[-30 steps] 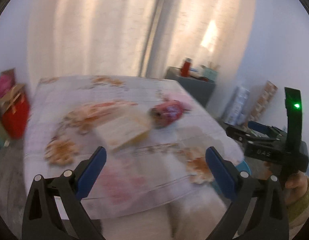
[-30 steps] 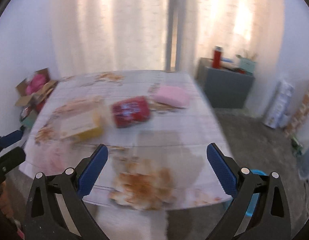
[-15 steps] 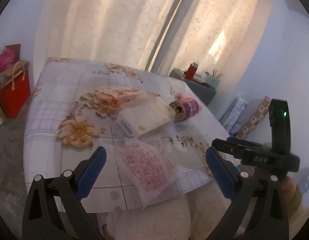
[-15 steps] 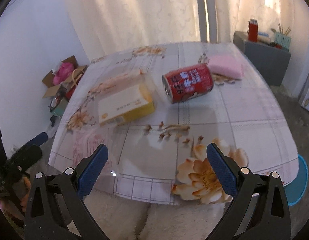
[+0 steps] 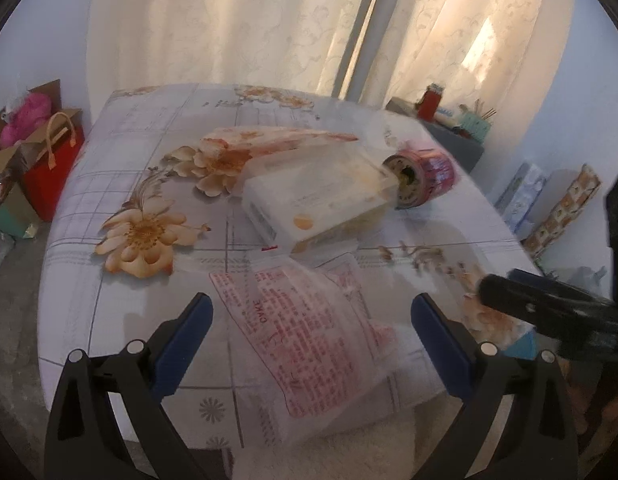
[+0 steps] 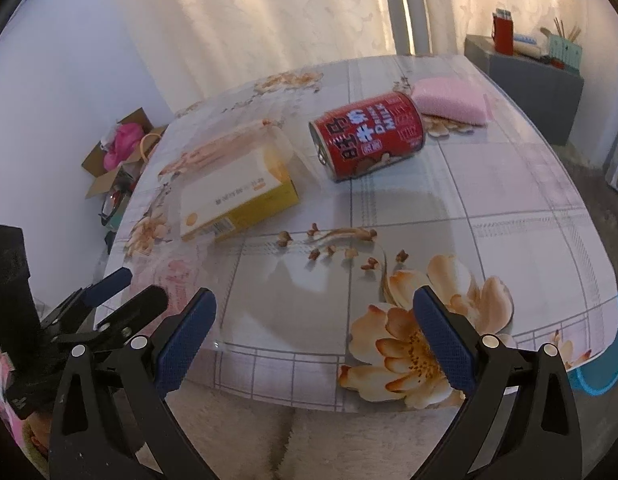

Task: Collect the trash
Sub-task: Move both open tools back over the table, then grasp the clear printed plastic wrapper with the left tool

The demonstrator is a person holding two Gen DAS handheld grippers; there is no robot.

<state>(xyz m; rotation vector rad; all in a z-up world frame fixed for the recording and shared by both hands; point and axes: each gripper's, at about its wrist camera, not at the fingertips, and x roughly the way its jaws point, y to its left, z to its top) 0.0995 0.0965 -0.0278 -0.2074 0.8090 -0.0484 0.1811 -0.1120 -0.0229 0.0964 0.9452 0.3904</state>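
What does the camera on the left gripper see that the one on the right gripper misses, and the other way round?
Only the left wrist view shows the clear plastic bag with red print plainly, lying at the table's near edge, and the red gift bag on the floor.

Only the right wrist view shows the pink packet behind the can, and the blue bin's rim below the table edge.

Both show the red can lying on its side, the white and yellow box, the flowered tablecloth and each other's gripper, both with jaws wide open and empty.
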